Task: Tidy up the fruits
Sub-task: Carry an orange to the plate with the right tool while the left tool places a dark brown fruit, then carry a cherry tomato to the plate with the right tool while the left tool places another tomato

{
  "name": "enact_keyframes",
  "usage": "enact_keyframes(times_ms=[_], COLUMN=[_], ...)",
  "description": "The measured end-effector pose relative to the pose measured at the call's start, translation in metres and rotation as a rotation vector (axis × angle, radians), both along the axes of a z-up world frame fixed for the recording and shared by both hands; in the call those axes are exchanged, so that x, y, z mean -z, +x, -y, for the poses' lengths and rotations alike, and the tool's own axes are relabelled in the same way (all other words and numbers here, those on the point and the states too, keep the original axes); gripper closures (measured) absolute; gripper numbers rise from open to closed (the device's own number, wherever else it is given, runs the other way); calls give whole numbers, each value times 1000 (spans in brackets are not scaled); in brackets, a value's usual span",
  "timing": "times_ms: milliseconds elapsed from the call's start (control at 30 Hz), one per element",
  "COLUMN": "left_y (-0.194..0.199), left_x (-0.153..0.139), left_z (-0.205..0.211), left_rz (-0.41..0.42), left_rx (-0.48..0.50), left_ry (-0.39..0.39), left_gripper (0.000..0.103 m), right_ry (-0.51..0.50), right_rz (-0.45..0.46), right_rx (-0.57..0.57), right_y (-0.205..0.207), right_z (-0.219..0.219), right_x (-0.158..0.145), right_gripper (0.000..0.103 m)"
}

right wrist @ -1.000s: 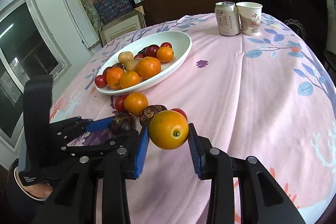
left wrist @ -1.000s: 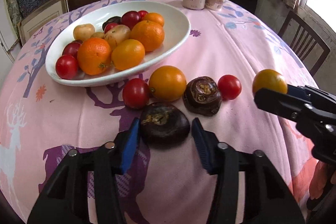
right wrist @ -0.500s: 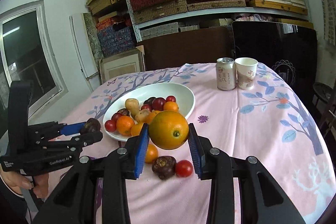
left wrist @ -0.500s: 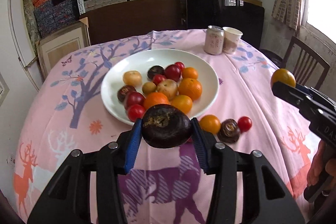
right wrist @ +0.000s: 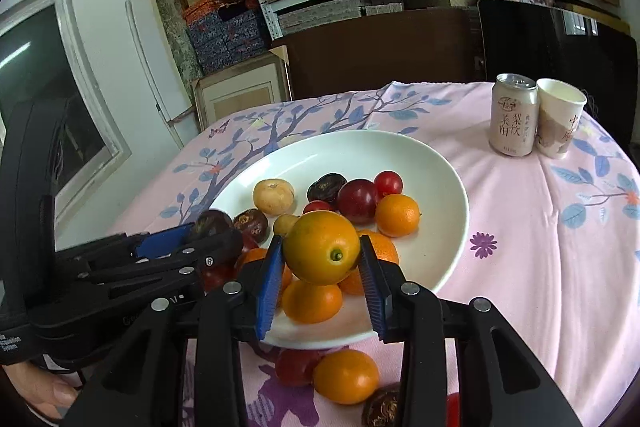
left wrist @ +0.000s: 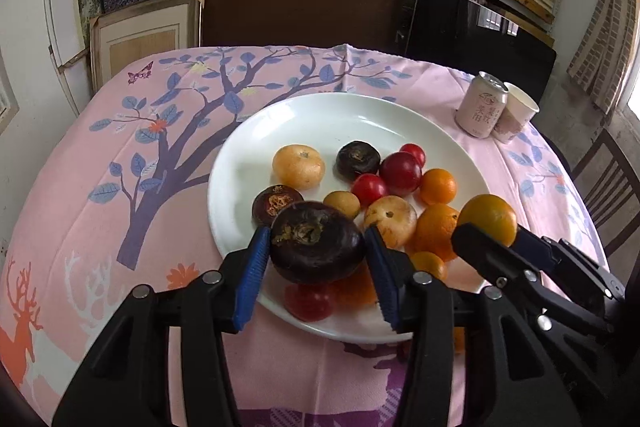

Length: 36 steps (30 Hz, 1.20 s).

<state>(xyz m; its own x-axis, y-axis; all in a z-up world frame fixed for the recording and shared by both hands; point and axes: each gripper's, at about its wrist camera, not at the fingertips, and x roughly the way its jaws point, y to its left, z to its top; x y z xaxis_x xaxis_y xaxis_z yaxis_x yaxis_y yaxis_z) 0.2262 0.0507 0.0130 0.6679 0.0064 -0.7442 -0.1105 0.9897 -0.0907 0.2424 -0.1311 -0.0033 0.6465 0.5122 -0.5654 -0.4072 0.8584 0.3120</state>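
Note:
My left gripper (left wrist: 316, 259) is shut on a dark purple-brown fruit (left wrist: 316, 247) and holds it above the near rim of the white plate (left wrist: 320, 115). My right gripper (right wrist: 320, 267) is shut on an orange (right wrist: 322, 247) above the plate's near side (right wrist: 448, 251); it also shows at the right in the left wrist view (left wrist: 488, 219). The plate holds several oranges, red tomatoes, dark fruits and pale yellow fruits. On the cloth in front of the plate lie an orange (right wrist: 346, 375), a red tomato (right wrist: 294, 367) and a dark fruit (right wrist: 380, 407).
A drink can (right wrist: 512, 121) and a paper cup (right wrist: 560, 117) stand at the table's far right. A dark chair (left wrist: 608, 187) stands by the right edge. Shelves with boxes and a cabinet stand behind the table.
Both grippers have moved forward with their fruits and now hover over the plate's near side. Both grips stay shut.

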Motion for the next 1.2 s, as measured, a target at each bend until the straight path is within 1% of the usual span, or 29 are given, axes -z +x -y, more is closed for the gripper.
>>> enact_keyframes(times_ms=[33,67,100,133,200,267,300,400,500,567,633,733,800,833,867,933,1067,1133,1200], left_y=[2,2,-1,-2,-6,-11,-14,-27,-41,-50,-59,-72,-78,-80,-83,-87,-91,-90,-89], left_x=[-1,-4,-6,-9,-13,-17,-18,-21,-24,-22,-18,-9,-2,2,6,12,21,27,31], left_z=[-5,-9,-12,-14,-15,-16,-16,-11,-1,7,19,31,38,40,43,47,52,53,54], left_rz=[13,31,51,66,71,77,78,93,102,97,85,79,60,48,37,18,-9,-31,-44], left_rx=[-39,-65,-81,-86,-78,-79,-81,-74,-50,-21,14,45,69,82,95,110,135,146,151], left_ry=[-3,-8,-14,-20,-23,-16,-11,3,10,21,51,85,90,93,100,112,119,103,95], left_gripper=[35,22,17,17,17,14,13,13,13,12,11,10,10,10,10,10,10,10,10], right_ry=[28,52,68,76,86,108,117,130,112,62,-21,-188,-295,-332,-364,-398,-452,-451,-442], right_rz=[-9,-13,-11,-3,7,6,1,-23,-35,-52,-60,-59,-66,-76,-86,-97,-101,-86,-78], right_rx=[10,17,19,18,19,26,30,41,67,66,49,18,3,-6,-12,-37,-43,-46,-54], right_y=[4,7,6,4,1,-3,-5,-14,-25,-33,-42,-56,-62,-63,-63,-63,-55,-47,-42], right_z=[3,6,9,13,20,33,40,63,86,95,99,92,86,82,80,75,64,60,58], right_x=[0,0,-2,-4,-7,-9,-9,-8,-6,-4,0,12,25,30,35,42,55,56,56], right_gripper=[55,48,48,48,47,40,38,37,36,34,34,34,34,34,39,50,52,53,58])
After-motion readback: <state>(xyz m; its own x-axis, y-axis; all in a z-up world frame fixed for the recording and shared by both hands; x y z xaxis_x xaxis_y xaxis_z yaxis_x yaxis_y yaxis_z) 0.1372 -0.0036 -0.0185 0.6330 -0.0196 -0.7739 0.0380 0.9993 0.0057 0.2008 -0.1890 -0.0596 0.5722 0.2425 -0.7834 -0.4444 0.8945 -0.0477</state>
